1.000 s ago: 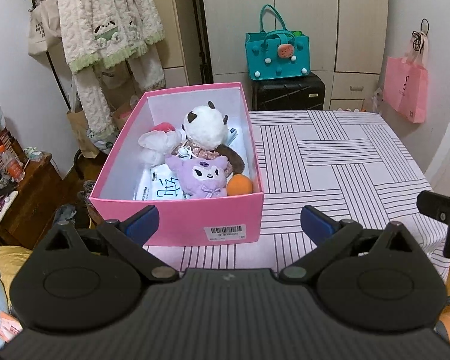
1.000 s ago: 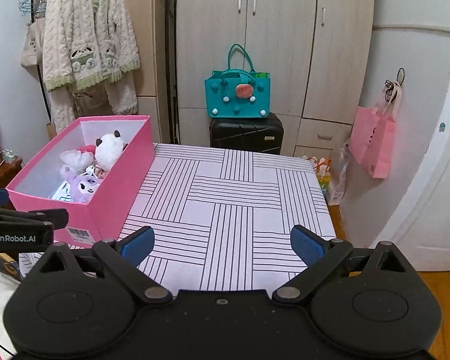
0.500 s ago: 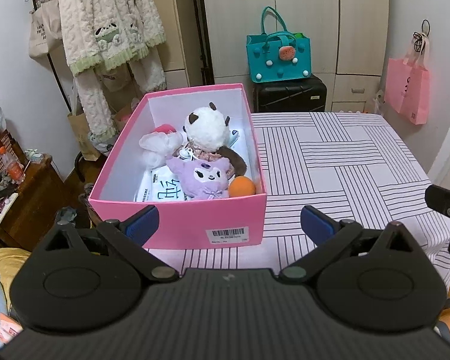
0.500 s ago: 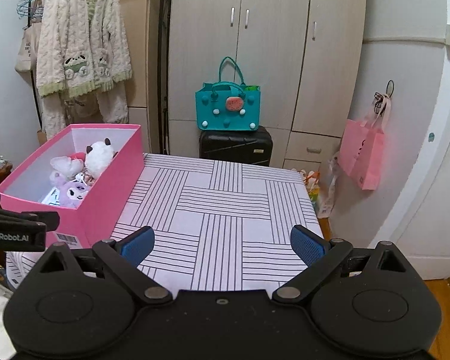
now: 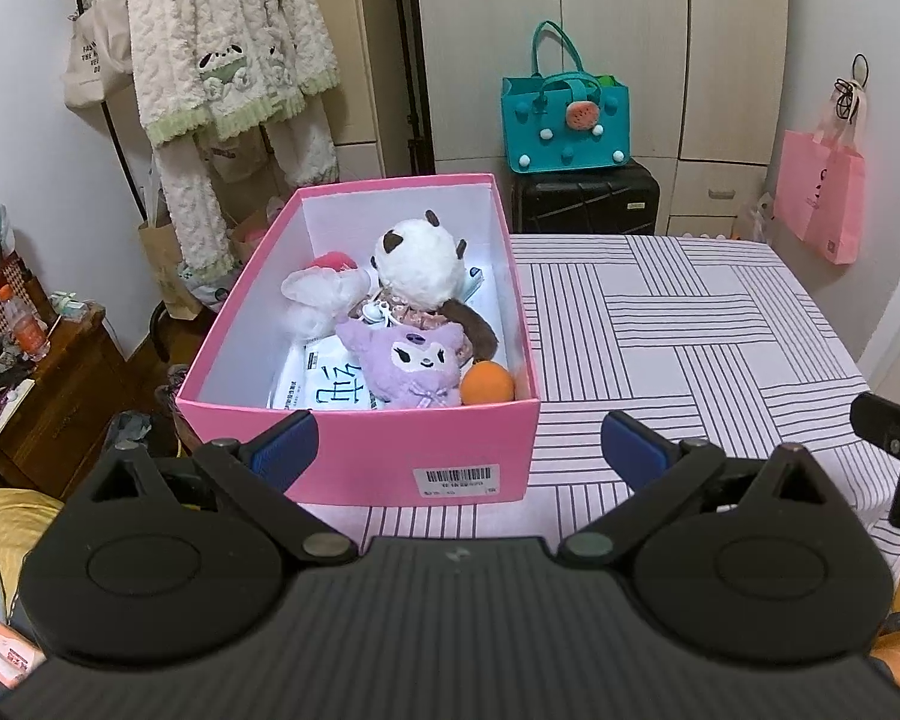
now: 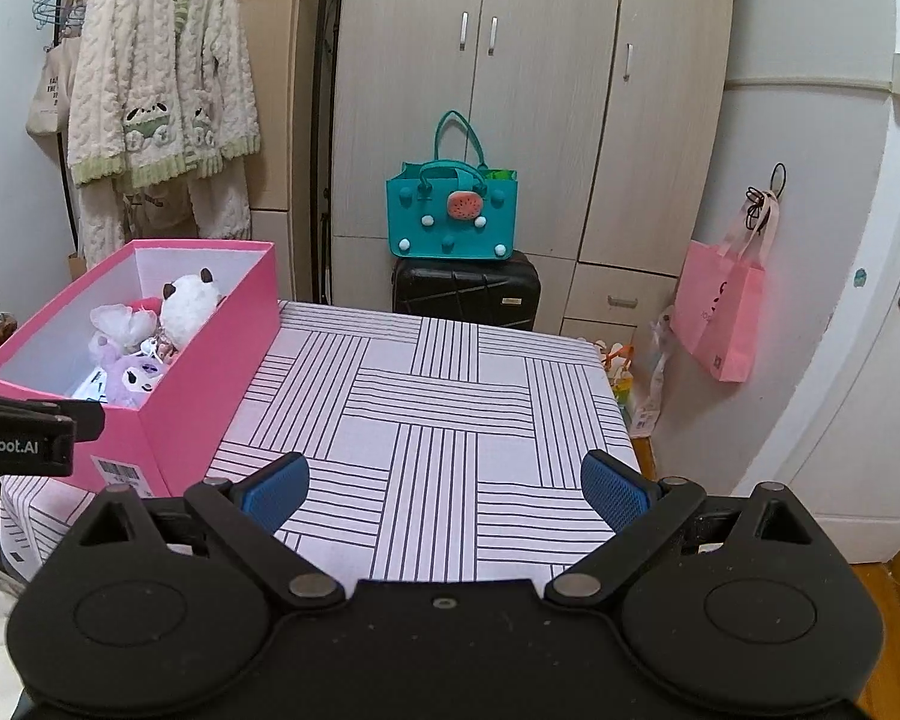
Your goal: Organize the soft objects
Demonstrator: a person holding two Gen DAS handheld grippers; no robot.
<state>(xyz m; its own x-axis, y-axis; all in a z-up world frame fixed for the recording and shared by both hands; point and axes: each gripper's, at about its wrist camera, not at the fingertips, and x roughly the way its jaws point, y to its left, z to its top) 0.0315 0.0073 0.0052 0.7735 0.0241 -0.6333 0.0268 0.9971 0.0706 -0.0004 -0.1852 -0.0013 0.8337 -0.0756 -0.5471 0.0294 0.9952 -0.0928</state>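
Soft toys sit piled in the pink box (image 5: 354, 456), which stands just ahead of my left gripper (image 5: 459, 444) at the near left corner of the striped table (image 5: 678, 330). Nearest my fingers is the purple plush (image 5: 411, 363), lying on a white printed packet (image 5: 324, 384), with the orange ball (image 5: 487, 382) touching its right side against the box's right wall. Behind them the white panda plush (image 5: 420, 264) leans toward the far end, and a pale fluffy toy with a red patch (image 5: 321, 291) lies to its left. A barcode label (image 5: 456, 476) is stuck on the box's near wall, directly between my left fingers.

My left gripper hangs spread wide, its blue pads (image 5: 285, 444) empty — nothing between them but the box front. My right gripper (image 6: 444, 489) is also spread wide and holds nothing; it hovers over bare striped cloth, well to the right of the box, and from that camera the box (image 6: 210, 360) sits ahead and to the left with the toys showing over its rim.

Beyond the table, straight ahead, a teal tote bag (image 6: 450, 216) rests on a black suitcase (image 6: 465, 294) in front of the wardrobe (image 6: 534, 90). A fleece robe (image 5: 228, 60) hangs far left — a pink bag (image 6: 720, 306) hangs far right.
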